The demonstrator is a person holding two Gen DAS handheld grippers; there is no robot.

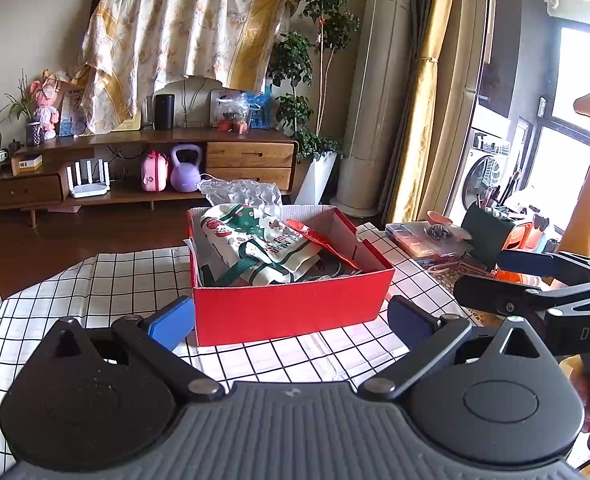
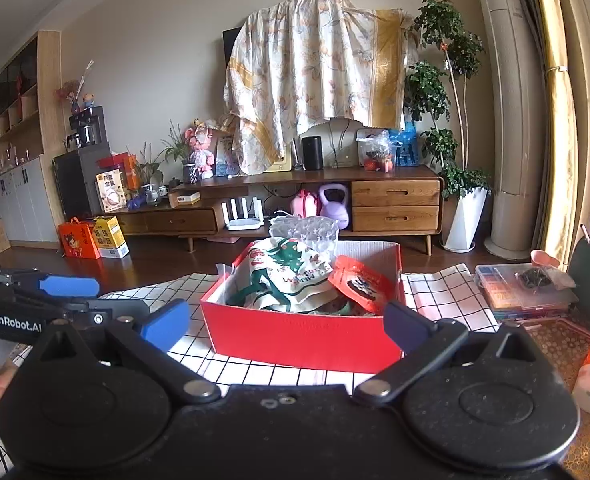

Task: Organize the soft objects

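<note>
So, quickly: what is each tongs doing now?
Left tongs: open, holding nothing.
Right tongs: open, holding nothing.

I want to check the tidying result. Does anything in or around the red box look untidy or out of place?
Yes. The clear bubble wrap bulges above the back wall of the red box. The Christmas-print cloth bag lies crumpled and heaped over the rim, and a red pouch leans tilted on top. Nothing looks spilled or damaged.
</note>
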